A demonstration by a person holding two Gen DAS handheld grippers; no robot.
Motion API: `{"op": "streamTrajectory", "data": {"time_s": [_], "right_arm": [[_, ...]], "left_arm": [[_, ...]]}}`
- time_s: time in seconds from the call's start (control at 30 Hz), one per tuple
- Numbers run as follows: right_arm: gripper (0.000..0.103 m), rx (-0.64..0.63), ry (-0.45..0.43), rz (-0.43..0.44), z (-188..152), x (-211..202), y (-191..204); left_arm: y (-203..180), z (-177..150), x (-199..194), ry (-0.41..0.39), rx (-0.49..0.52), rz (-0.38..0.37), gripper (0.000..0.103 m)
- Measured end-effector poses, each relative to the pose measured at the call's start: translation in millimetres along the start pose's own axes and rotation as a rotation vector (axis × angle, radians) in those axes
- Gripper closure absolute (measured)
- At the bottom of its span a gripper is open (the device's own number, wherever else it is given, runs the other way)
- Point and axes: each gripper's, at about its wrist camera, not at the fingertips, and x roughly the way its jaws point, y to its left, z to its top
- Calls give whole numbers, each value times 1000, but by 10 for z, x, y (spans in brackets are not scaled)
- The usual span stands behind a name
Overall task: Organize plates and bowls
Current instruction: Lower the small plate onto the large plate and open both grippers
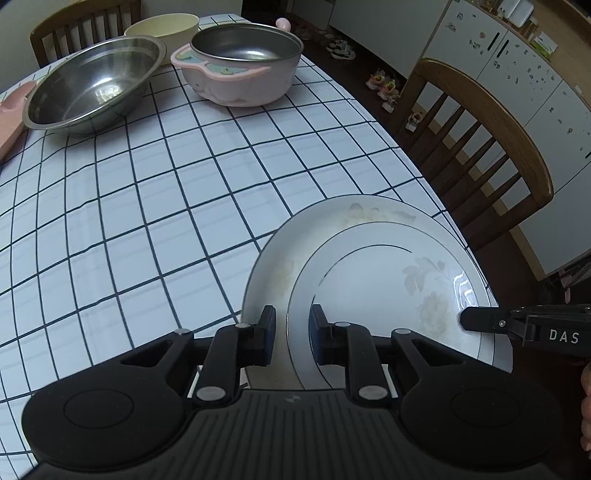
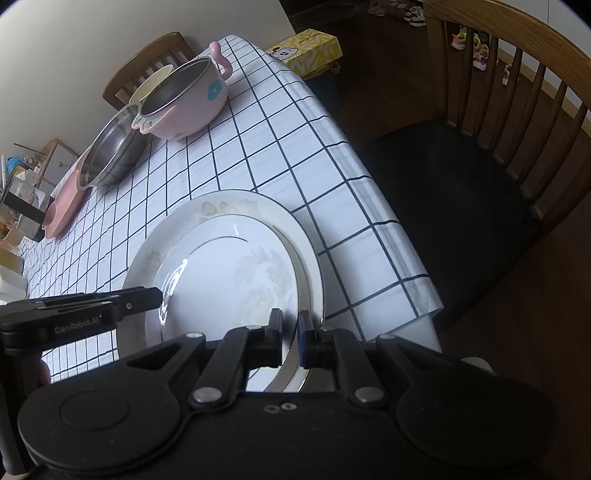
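While the smaller plate [image 1: 388,280] is sitting nested on the larger plate [image 1: 269,273] at the tabletop's [image 1: 147,221] near corner, the left tool [image 1: 291,338] and right tool [image 2: 290,338] are each straddling its rim from opposite sides, jaws slightly apart and not yet pinching, probably so it stays level when lifted or centred. Both plates are looking glossy, round, silver-ringed china. Farther off, a steel bowl [image 1: 92,88], pink pot [image 1: 240,62] and cream bowl [image 1: 162,27] are waiting on the checked cloth.
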Motion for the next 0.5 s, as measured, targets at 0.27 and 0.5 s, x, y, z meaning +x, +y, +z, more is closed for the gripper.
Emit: {"op": "streamTrajectory", "data": {"time_s": [0.27,0.5], "right_arm": [[94,-13,7,-11,27,78,50],[83,-56,-8,-41,40,6,137]], "left_arm": [[76,-31,-169,-26,-26,-6,84],[50,-72,-331,-53,-19,-15,84]]}}
